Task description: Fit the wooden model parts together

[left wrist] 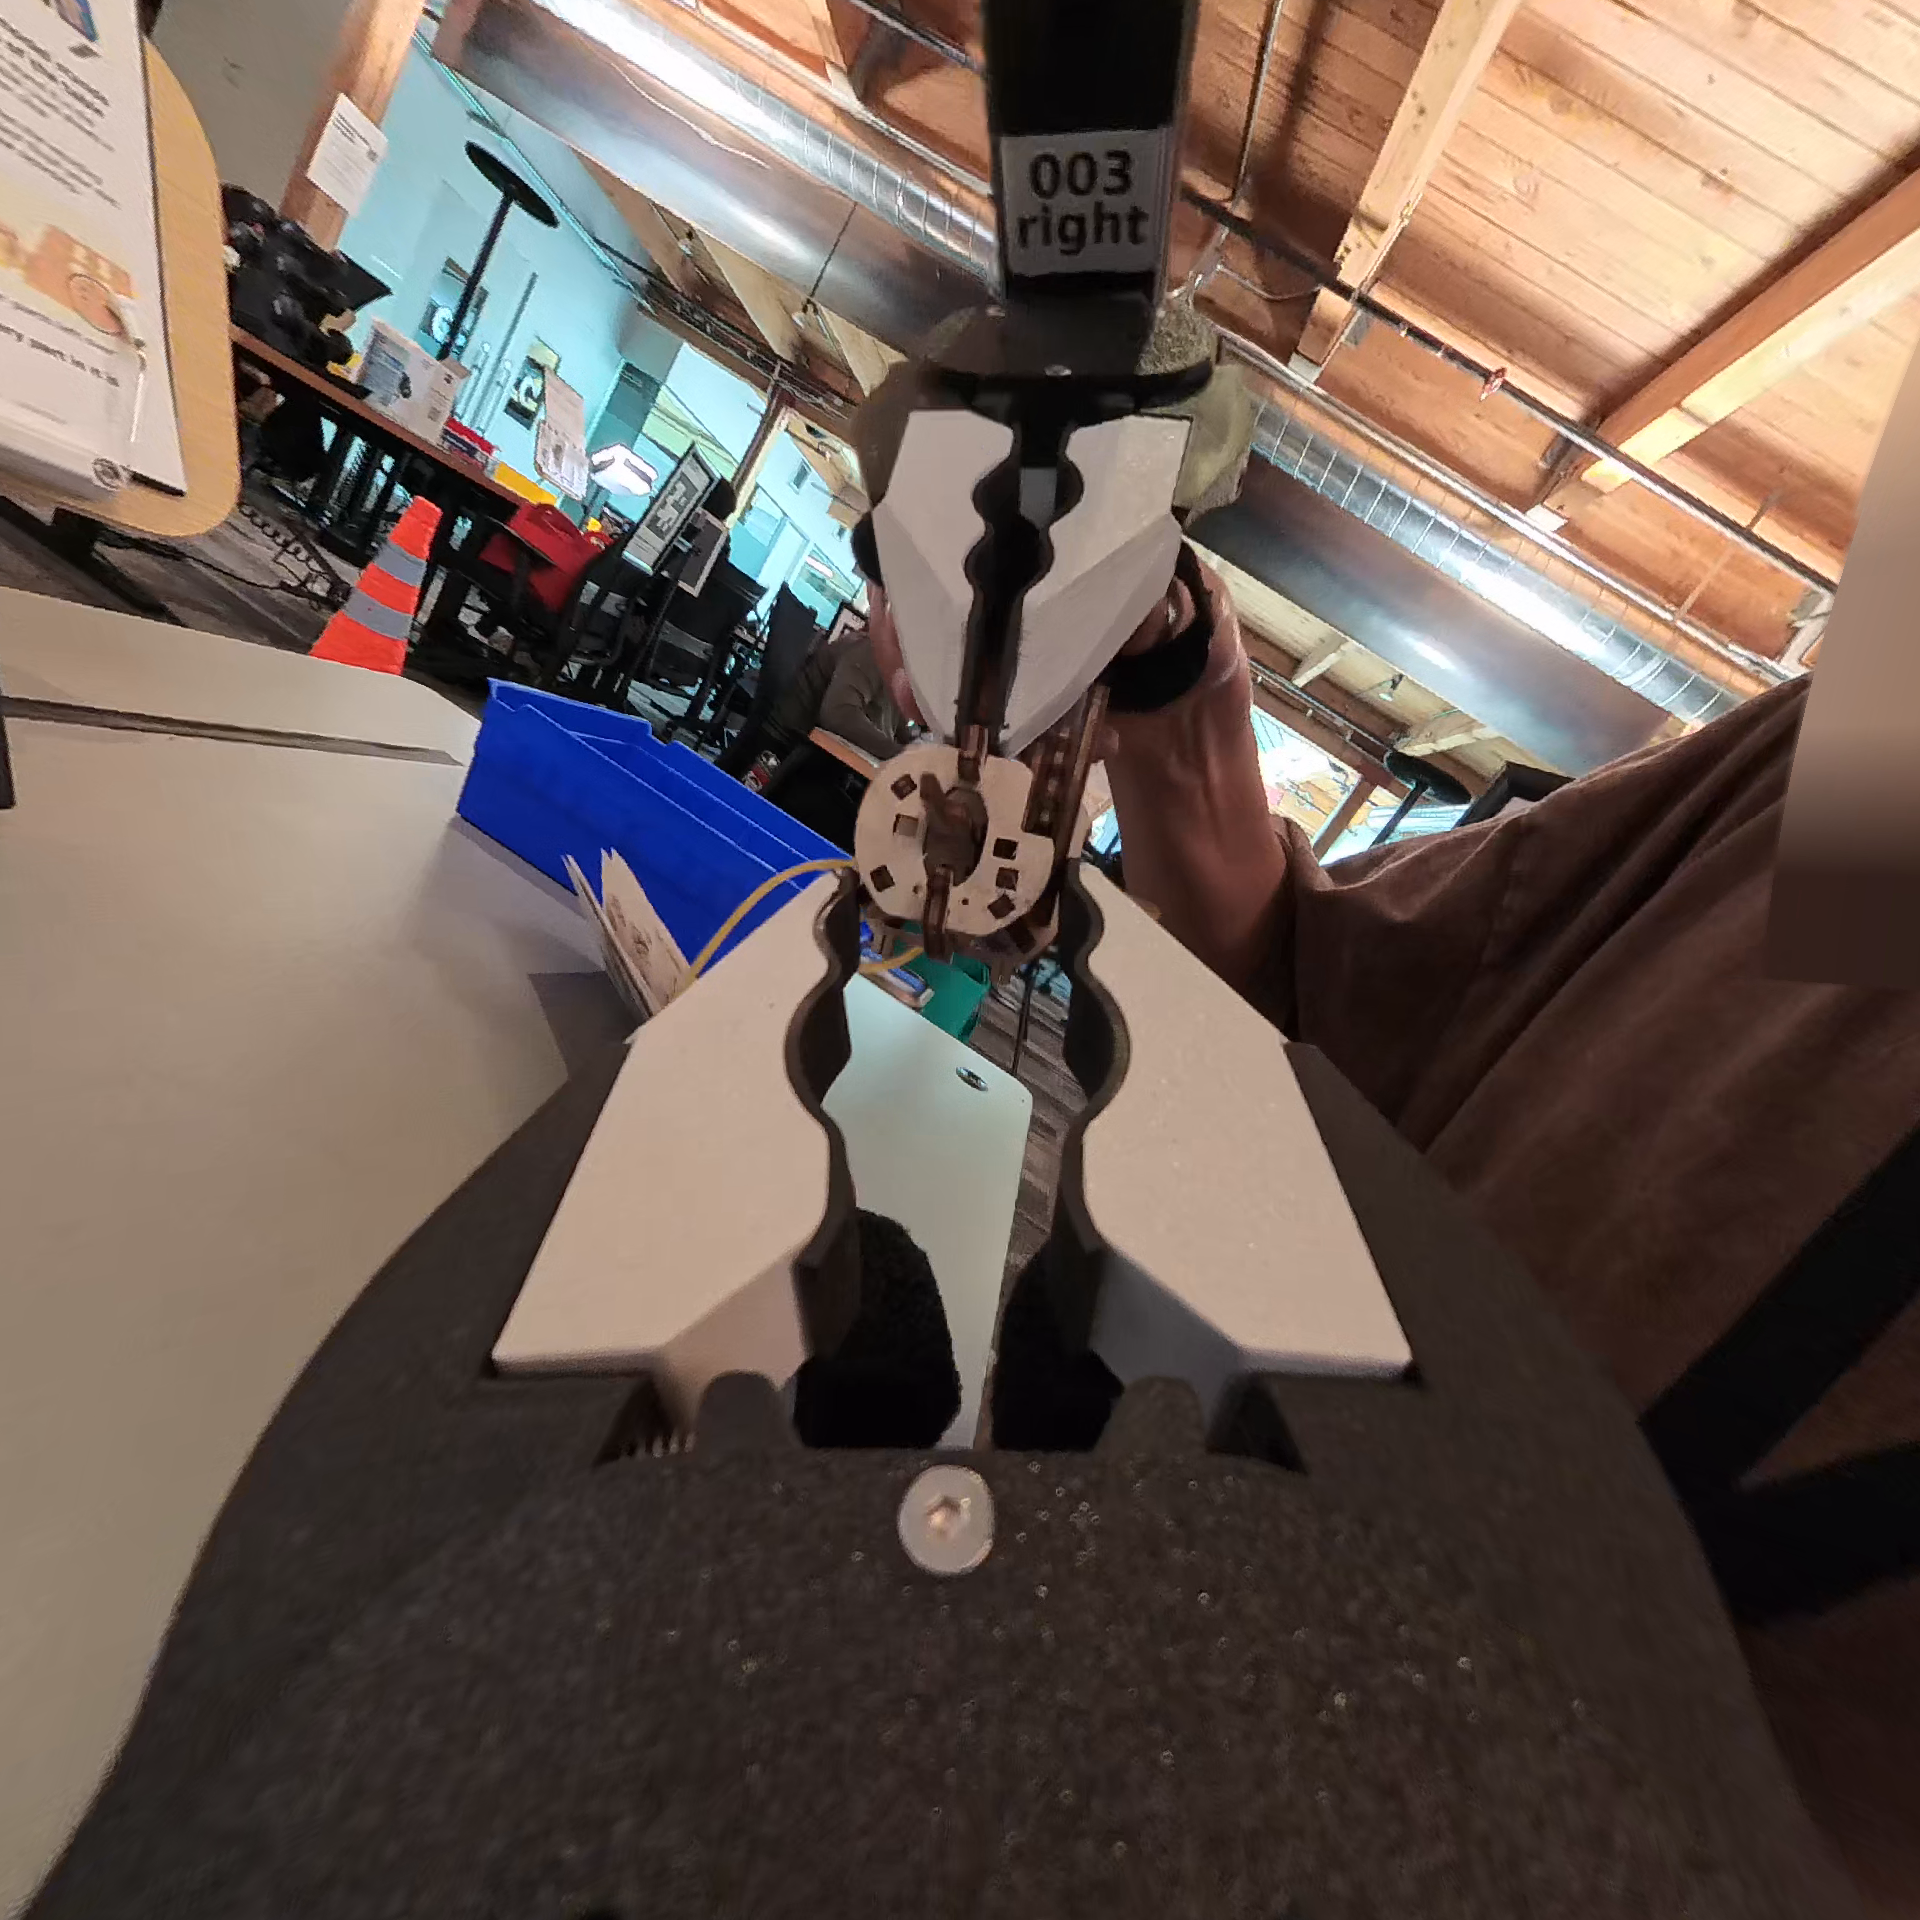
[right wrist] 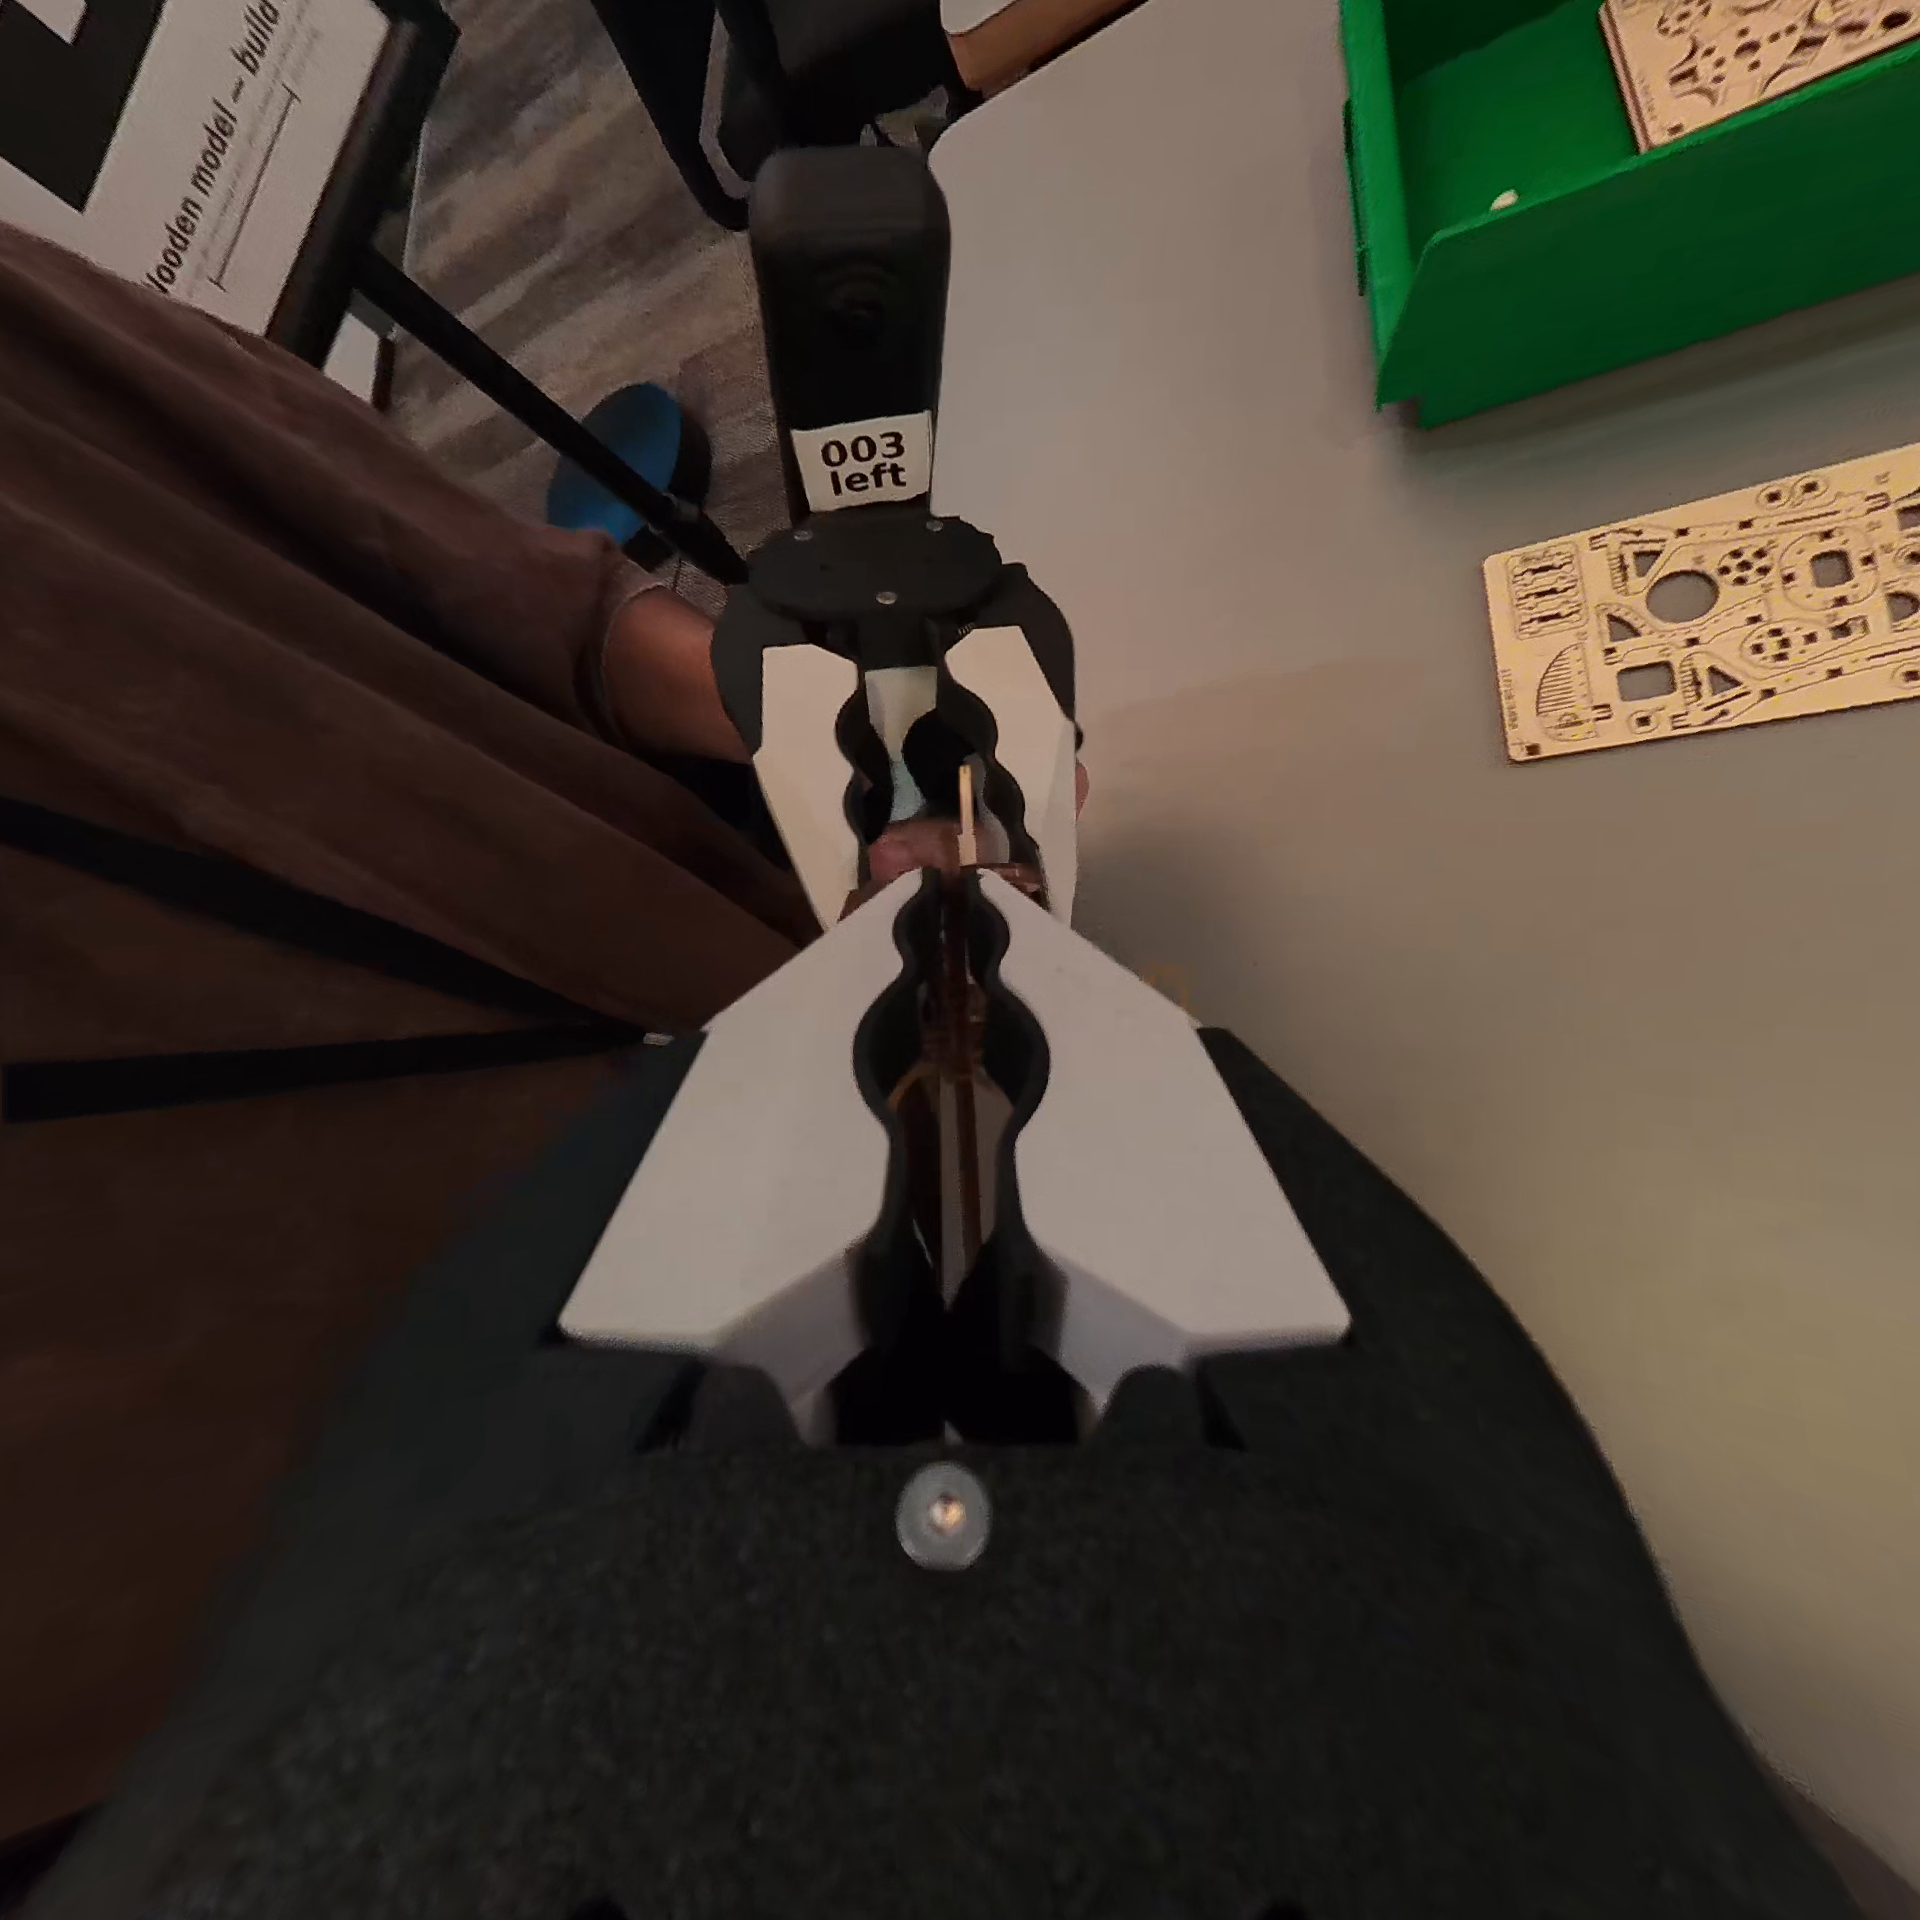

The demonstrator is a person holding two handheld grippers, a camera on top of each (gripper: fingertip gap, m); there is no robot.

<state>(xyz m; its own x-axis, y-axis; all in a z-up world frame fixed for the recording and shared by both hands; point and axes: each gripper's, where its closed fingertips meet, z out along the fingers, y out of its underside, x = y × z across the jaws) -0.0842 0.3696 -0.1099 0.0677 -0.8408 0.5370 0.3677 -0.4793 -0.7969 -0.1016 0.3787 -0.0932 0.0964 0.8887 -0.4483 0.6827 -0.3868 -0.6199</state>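
Observation:
In the left wrist view, a round wooden model (left wrist: 951, 842) with square slots sits between the tips of my left gripper (left wrist: 956, 914), whose jaws stand partly apart and close on its lower part. My right gripper (left wrist: 977, 727) comes down from above, shut on a thin dark wooden part (left wrist: 971, 696) that reaches into the disc's centre. In the right wrist view, my right gripper (right wrist: 951, 894) is nearly closed on that flat part (right wrist: 951, 1049), seen edge-on. The left gripper (right wrist: 940, 831) faces it, tip to tip, with a pale wooden piece (right wrist: 967, 816) between its fingers.
A sheet of laser-cut wooden parts (right wrist: 1704, 603) lies on the grey-white table (right wrist: 1351, 1039). A green bin (right wrist: 1507, 291) holds another sheet (right wrist: 1766, 62). A blue bin (left wrist: 623, 810) with a booklet (left wrist: 634, 935) stands behind. A brown sleeve (left wrist: 1558, 1039) is at the right. Only a small space, under 4 cm, lies between the two pairs of fingers.

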